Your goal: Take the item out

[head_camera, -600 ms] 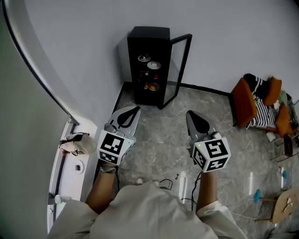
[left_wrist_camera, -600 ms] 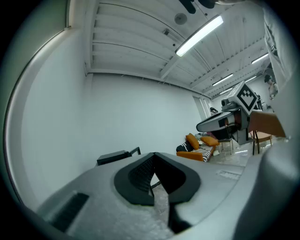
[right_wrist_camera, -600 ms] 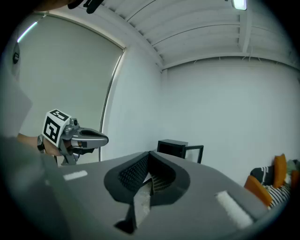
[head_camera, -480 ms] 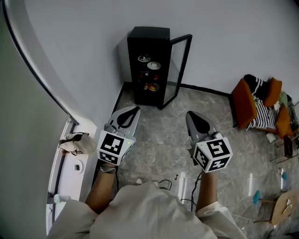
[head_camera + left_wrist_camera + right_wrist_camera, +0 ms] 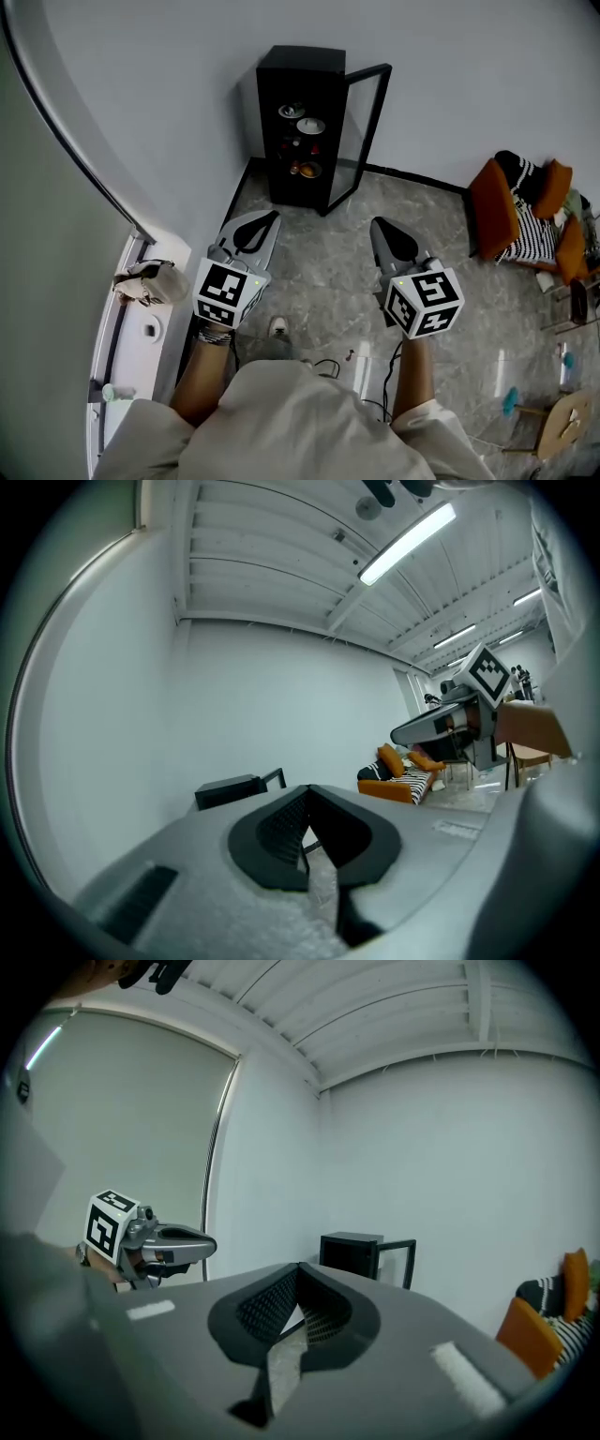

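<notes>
Both sets of fingers clenched, empty: left gripper (image 5: 265, 218) & right gripper (image 5: 377, 226) approx level, well apart from black cabinet (image 5: 298, 70), door (image 5: 362, 131) open.

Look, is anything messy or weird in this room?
Nothing is spilled or broken. The black cabinet has its glass door standing wide open, with dishes showing on the shelves, and a striped cloth lies heaped on the orange chair.

Orange chair (image 5: 489, 211) w/ striped cloth (image 5: 528, 217) at rt, cables (image 5: 327, 365) on grey floor (image 5: 319, 272).
</notes>
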Motion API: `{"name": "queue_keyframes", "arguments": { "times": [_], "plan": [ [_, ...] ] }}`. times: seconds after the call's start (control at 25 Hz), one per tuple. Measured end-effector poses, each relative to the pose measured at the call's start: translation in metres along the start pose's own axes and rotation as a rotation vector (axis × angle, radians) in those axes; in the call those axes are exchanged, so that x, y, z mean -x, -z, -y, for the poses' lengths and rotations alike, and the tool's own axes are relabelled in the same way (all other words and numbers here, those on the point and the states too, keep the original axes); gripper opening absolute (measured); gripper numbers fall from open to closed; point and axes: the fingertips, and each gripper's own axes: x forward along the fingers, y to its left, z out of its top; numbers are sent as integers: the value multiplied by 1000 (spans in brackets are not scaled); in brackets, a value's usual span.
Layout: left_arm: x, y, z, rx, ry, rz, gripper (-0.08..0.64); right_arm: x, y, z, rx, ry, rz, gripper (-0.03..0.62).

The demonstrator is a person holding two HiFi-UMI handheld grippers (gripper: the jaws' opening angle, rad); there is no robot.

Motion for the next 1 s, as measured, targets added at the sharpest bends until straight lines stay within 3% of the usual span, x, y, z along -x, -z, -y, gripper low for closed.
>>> {"name": "queue_keyframes", "arguments": {
  "times": [0.32, 0.56, 1.0],
  "plan": [
    [-42, 7, -24, -5, 5, 7, 5, -46, -5, 26, 13, -20, 23, 5],
    [-92, 11, -84, -3, -16, 28, 5, -112, -16, 48, 23, -30, 42, 5],
    [-189, 18, -182, -28, 23, 8, 5, -232, -43, 92, 29, -15, 59, 5]
  ]
}}
